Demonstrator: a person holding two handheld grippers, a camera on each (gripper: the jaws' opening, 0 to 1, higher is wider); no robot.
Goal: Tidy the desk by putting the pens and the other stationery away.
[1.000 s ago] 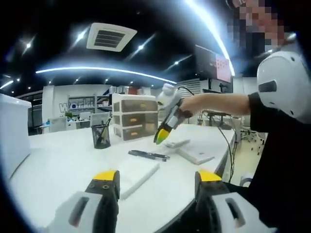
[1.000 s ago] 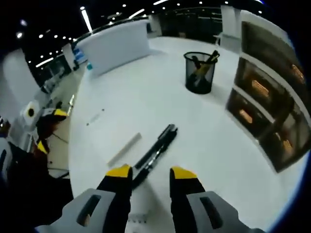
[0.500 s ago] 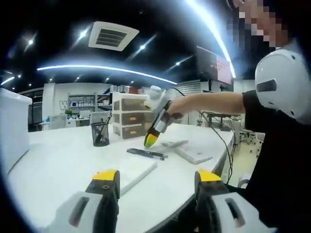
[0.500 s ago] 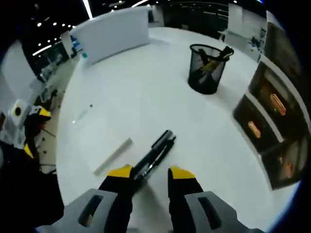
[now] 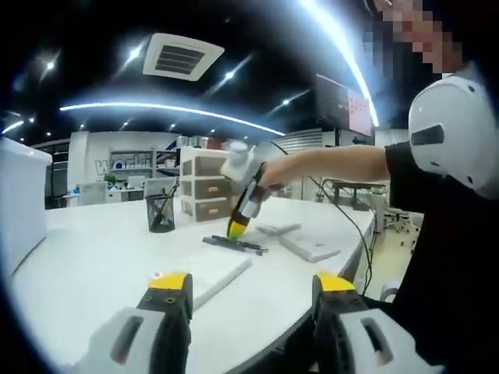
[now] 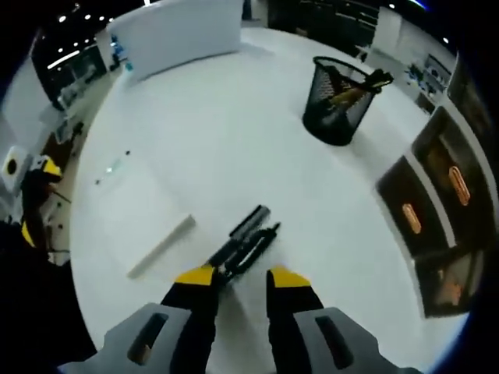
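- Since the white desk (image 6: 195,140) bears loose stationery, the step in hand looks like the pick-up of the pens.
- The mesh pen cup (image 6: 339,101) stands well beyond, near the drawer unit (image 6: 425,210); it is the likely destination.
- The right gripper (image 6: 240,277) hangs open, jaws astride the near ends of the dark pens (image 6: 243,243), not gripping.
- The left gripper (image 5: 248,284) waits open at the desk edge.
- Next: lower, close on one pen.

- The pens (image 6: 243,244) are black.
- The pen cup (image 6: 340,101) is black mesh.
- The surface (image 6: 210,148) is white.
- Right tongs (image 6: 239,276) have yellow tips on black jaws.
- The drawer unit (image 5: 205,187) is white with translucent brownish fronts.
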